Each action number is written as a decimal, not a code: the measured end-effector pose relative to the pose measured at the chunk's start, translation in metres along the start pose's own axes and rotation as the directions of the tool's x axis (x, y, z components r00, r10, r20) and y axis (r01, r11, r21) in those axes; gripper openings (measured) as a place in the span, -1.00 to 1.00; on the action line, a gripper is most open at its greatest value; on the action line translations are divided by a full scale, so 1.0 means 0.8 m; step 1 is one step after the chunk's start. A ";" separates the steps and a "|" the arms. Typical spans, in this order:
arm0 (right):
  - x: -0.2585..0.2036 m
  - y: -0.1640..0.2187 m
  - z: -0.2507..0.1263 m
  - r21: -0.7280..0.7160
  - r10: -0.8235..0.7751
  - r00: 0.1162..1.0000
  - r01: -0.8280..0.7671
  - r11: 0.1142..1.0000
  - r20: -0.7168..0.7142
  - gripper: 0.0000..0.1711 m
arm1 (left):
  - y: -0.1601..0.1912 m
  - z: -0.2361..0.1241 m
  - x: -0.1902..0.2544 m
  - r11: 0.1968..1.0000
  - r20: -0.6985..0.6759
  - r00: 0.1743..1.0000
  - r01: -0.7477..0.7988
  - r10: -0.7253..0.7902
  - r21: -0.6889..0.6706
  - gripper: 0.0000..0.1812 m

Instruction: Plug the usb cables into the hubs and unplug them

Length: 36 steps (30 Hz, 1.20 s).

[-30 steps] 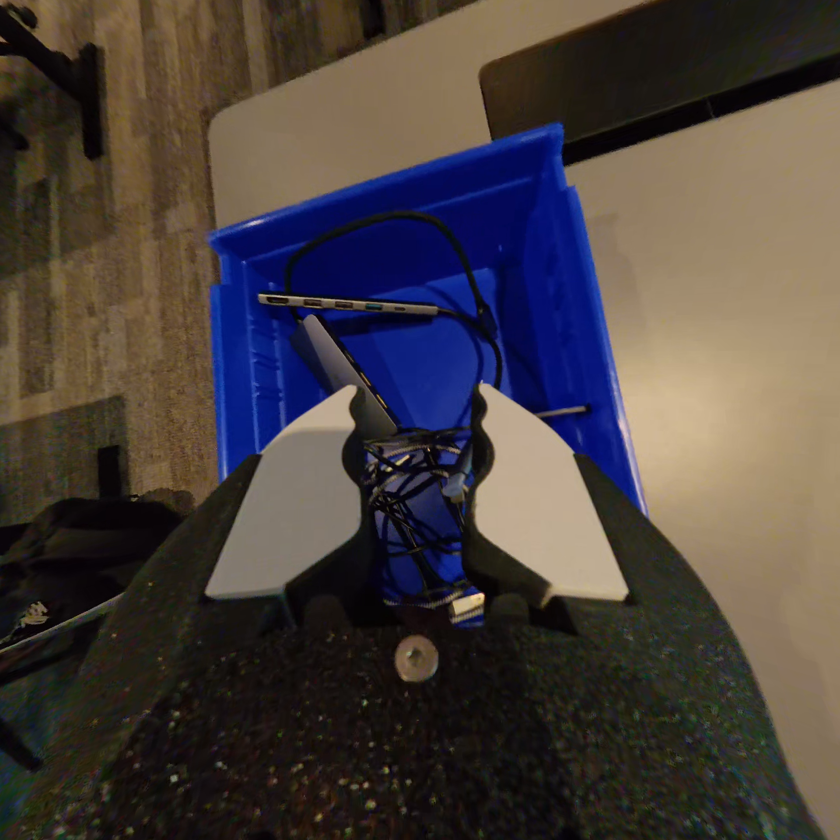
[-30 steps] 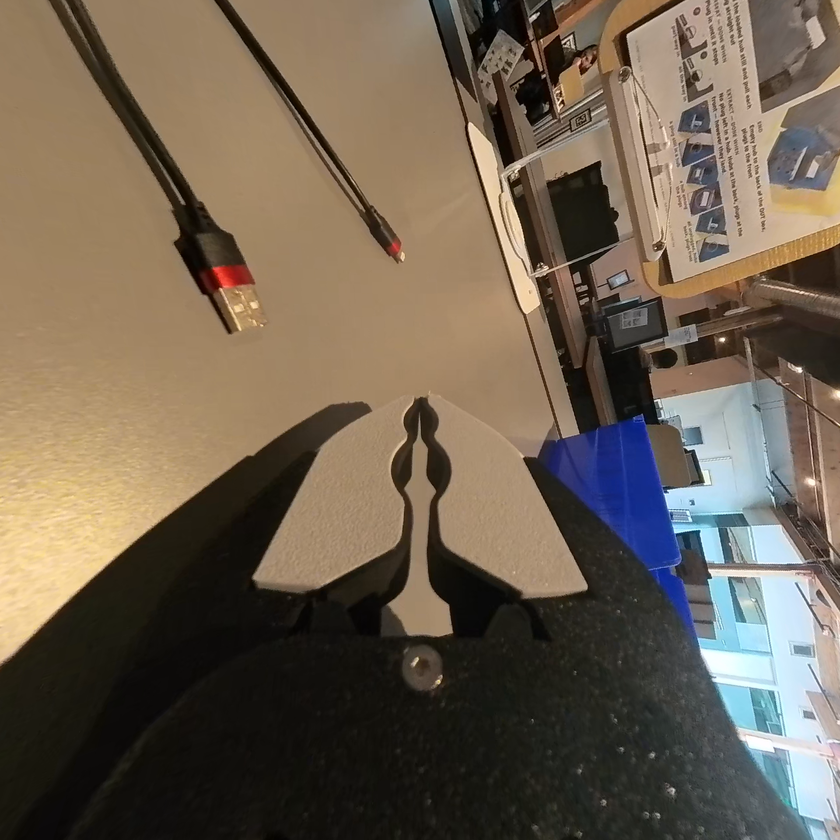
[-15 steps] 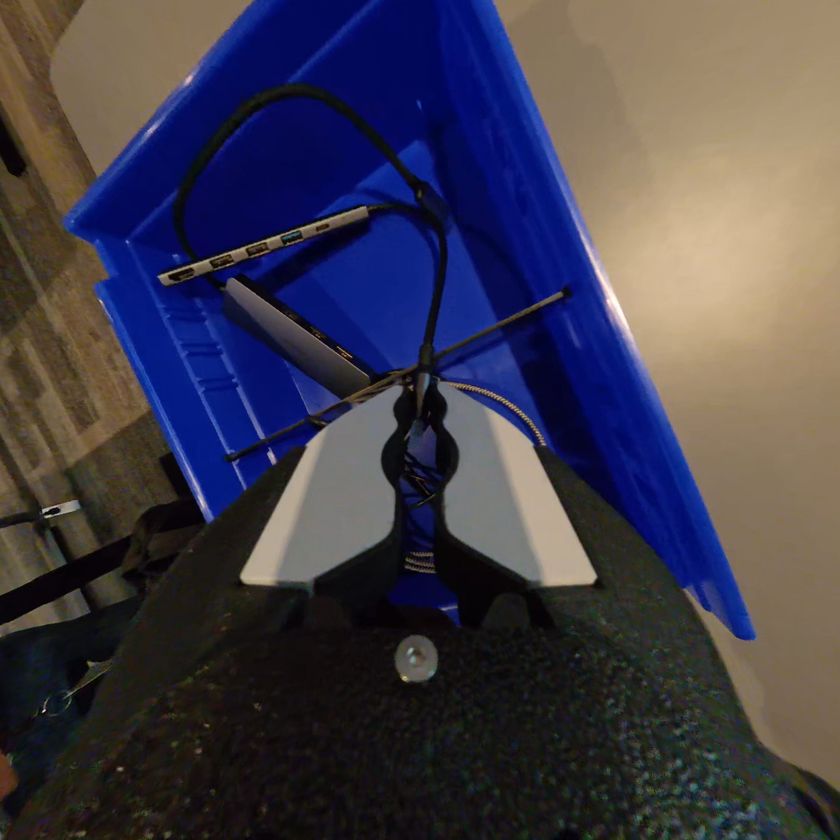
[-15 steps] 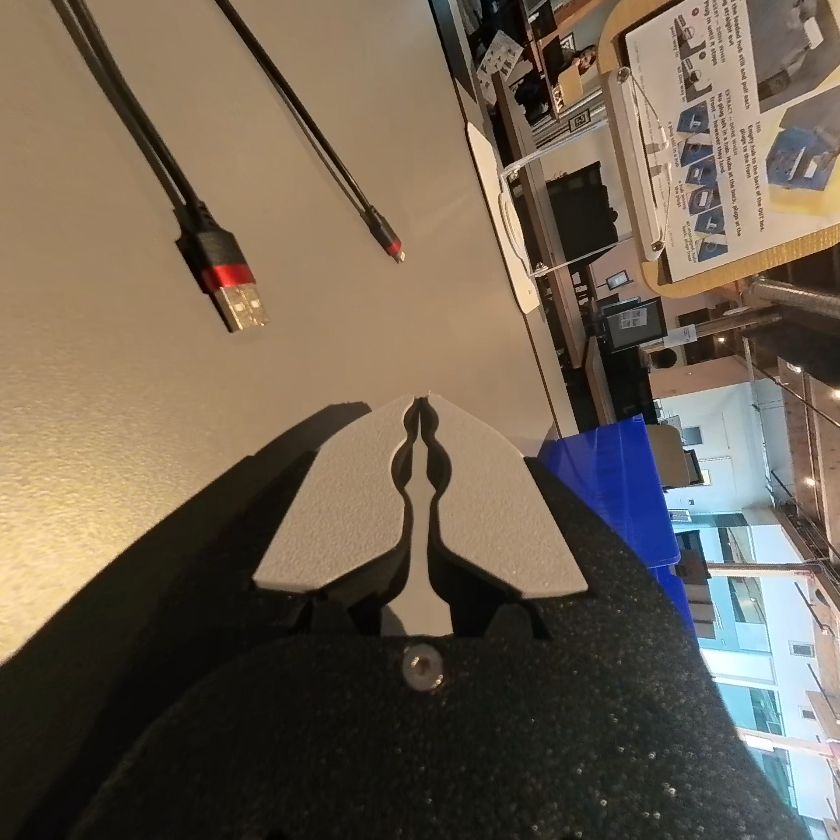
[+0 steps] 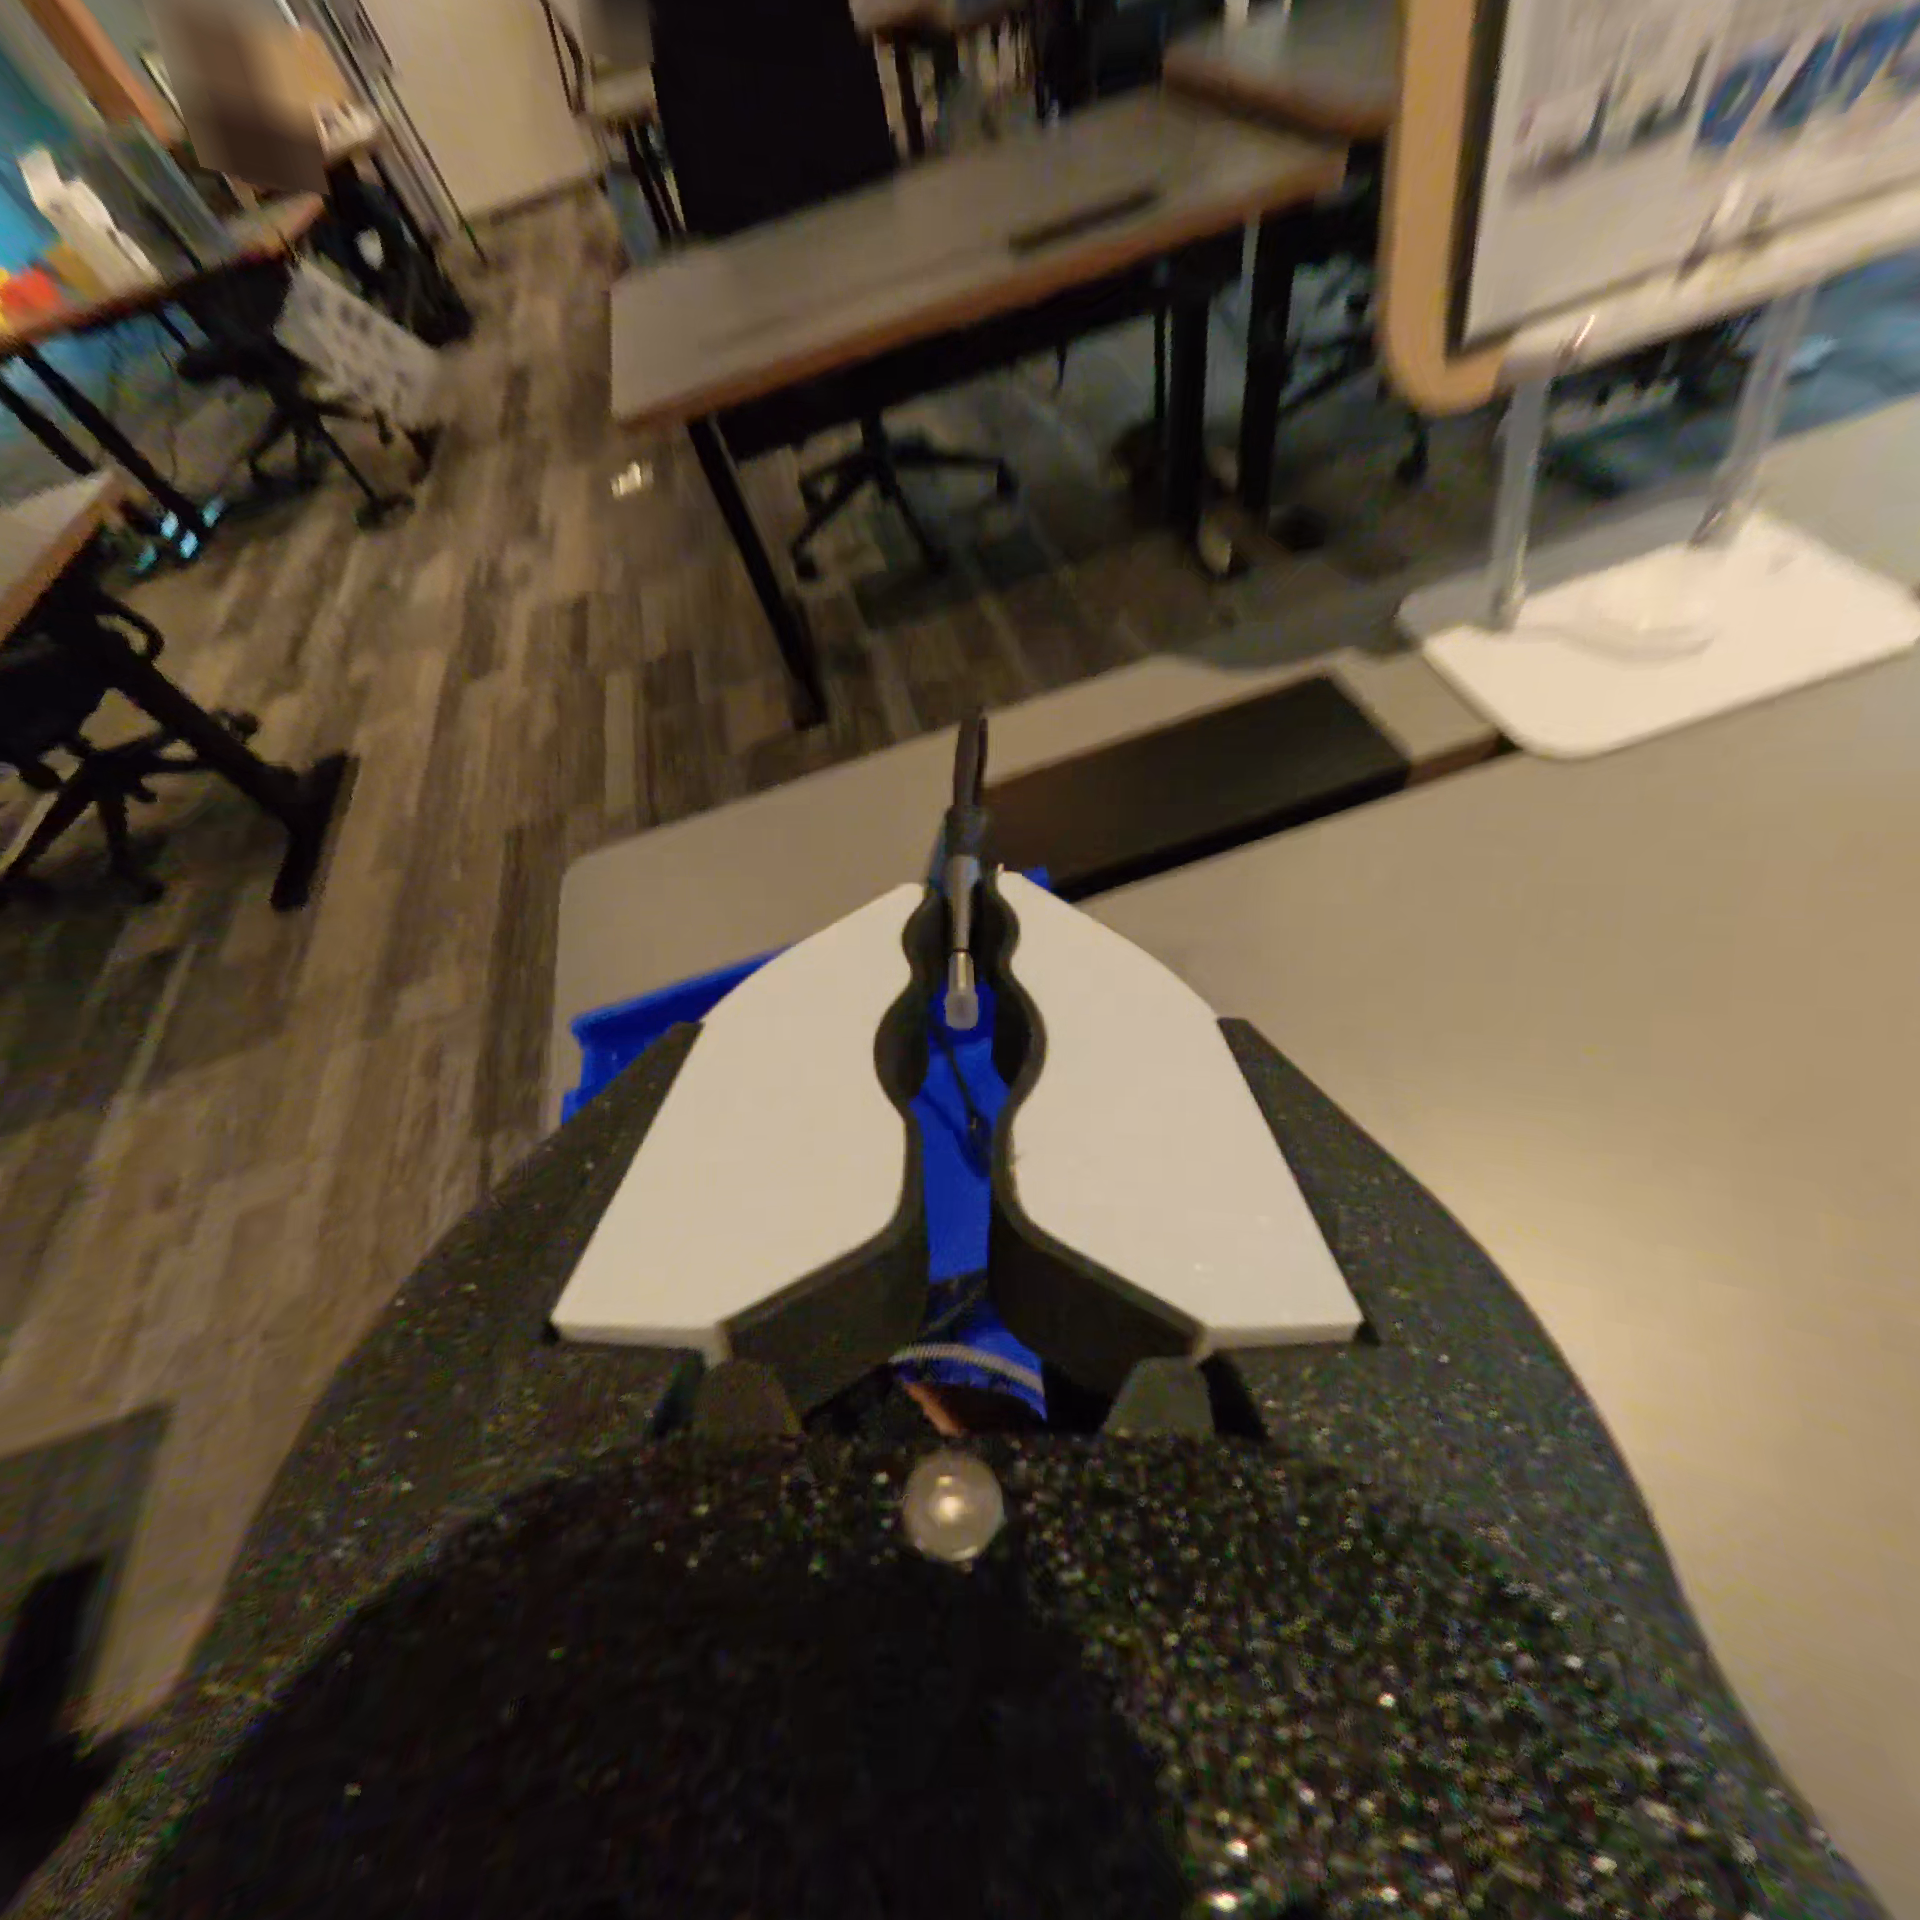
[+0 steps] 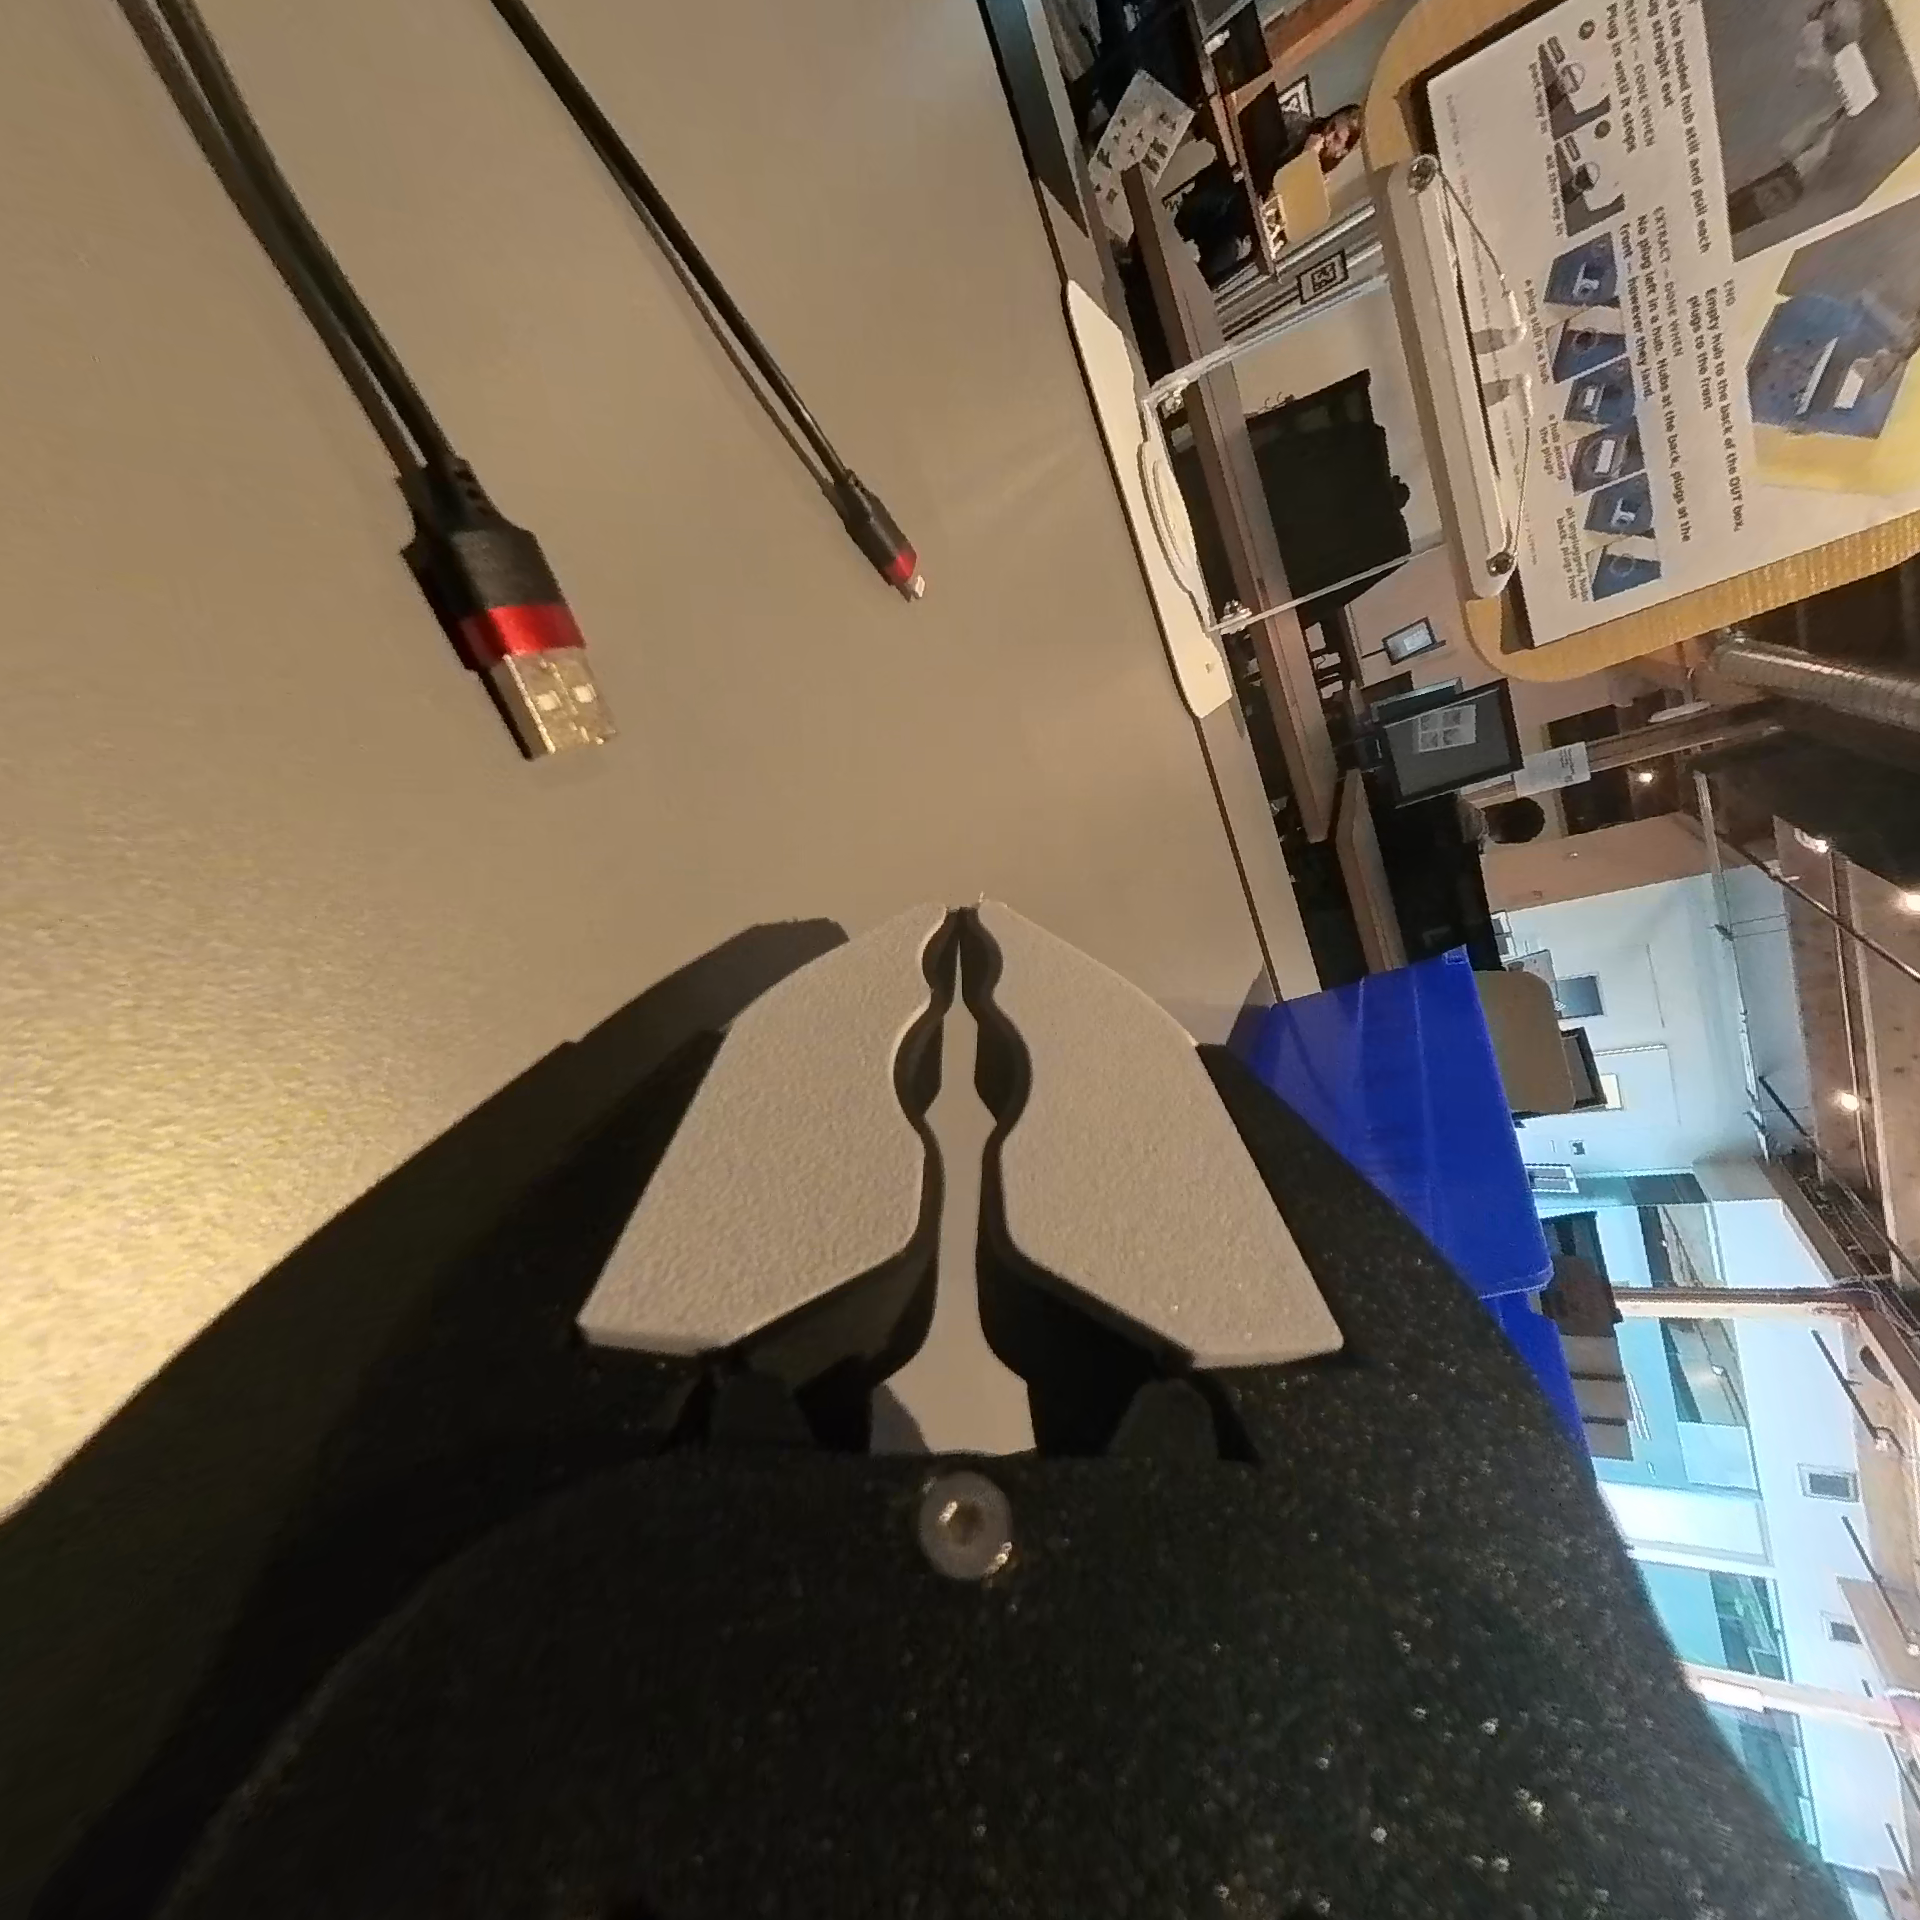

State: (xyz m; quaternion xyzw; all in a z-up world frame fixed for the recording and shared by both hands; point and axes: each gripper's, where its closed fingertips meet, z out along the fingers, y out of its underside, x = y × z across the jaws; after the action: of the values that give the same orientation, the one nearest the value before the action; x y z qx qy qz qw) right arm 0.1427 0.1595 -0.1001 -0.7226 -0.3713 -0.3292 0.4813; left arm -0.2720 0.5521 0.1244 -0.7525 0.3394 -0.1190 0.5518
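Observation:
My left gripper point(image 5: 961, 902) is shut on a cable plug point(image 5: 961, 935); its black cable end sticks up past the fingertips and its silver tip points back between the fingers. The blue bin point(image 5: 665, 1029) lies below and behind the fingers, mostly hidden. No hubs are in view. My right gripper point(image 6: 964, 914) is shut and empty, low over the grey table point(image 6: 208, 935). Ahead of it lie a black-and-red USB-A plug point(image 6: 525, 649) and a thinner cable with a small red-tipped plug point(image 6: 883, 551).
A blue bin wall point(image 6: 1403, 1122) stands just right of my right gripper. A white stand base point(image 5: 1662, 634) with an instruction board point(image 6: 1662, 312) sits at the table's far edge. Beyond the table are desks, chairs and wood floor point(image 5: 312, 935). Tip to tip, the grippers are about 60 cm apart.
My left gripper has closed on a cable plug inside the blue bin and lifted it up and out, tilting toward the room. My right gripper has not moved.

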 end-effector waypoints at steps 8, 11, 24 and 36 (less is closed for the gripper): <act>0.000 0.000 0.001 -0.003 0.001 1.000 -0.001 1.000 -0.001 -1.00 | -0.099 -0.075 0.116 0.934 -0.259 0.958 -0.020 0.119 0.356 -0.93; 0.001 0.001 0.001 -0.005 0.003 1.000 -0.003 1.000 -0.003 -1.00 | -0.120 -0.096 0.197 0.891 -0.332 0.912 -0.070 0.239 0.449 -0.93; 0.039 0.016 -0.013 -0.020 0.140 0.982 -0.143 0.989 -0.125 -1.00 | -0.094 -0.063 0.530 0.818 -0.573 0.711 -0.004 0.406 0.575 -0.93; 0.113 0.053 -0.048 0.140 0.547 0.793 -0.529 0.837 -0.268 -1.00 | 0.030 -0.092 0.685 0.828 -0.712 0.462 -0.096 0.529 0.553 -0.93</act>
State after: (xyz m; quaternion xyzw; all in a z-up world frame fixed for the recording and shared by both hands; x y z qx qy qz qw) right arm 0.2207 0.1319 -0.0314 -0.7261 -0.0832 -0.2725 0.6258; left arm 0.0844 0.1413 0.0222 -0.3755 0.6621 -0.4332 0.4827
